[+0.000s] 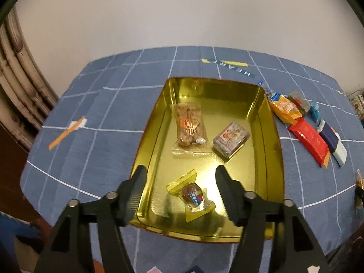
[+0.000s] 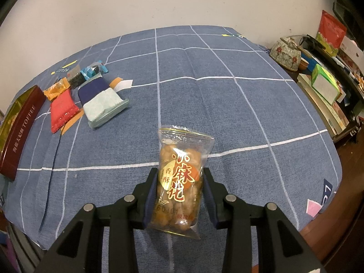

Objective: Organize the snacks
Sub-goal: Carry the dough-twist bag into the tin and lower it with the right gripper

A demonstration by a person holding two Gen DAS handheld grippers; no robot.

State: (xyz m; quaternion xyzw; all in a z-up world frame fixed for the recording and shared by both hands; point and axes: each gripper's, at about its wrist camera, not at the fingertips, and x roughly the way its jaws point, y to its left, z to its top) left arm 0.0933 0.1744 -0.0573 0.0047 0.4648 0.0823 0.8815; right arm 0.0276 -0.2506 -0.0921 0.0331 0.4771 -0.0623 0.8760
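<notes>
A gold tin tray (image 1: 270, 136) lies on the blue checked tablecloth. In it are a clear pack of fried twists (image 1: 190, 127), a small printed block (image 1: 231, 140) and a yellow-wrapped candy (image 1: 193, 195). My left gripper (image 1: 179, 175) is open and empty above the tray's near end, over the candy. My right gripper (image 2: 179, 177) is shut on another clear twist-snack pack (image 2: 182, 179) and holds it above the cloth. Loose snacks lie beside the tray: an orange pack (image 1: 286, 109), a red pack (image 1: 310, 141) and a navy-and-white pack (image 1: 334, 143).
In the right wrist view the tray's maroon TOFFEE side (image 2: 21, 132) is at far left, with the red pack (image 2: 61, 111), navy-and-white pack (image 2: 102, 104) and blue candies (image 2: 93, 71) next to it. A cluttered shelf (image 2: 323, 84) stands right of the table.
</notes>
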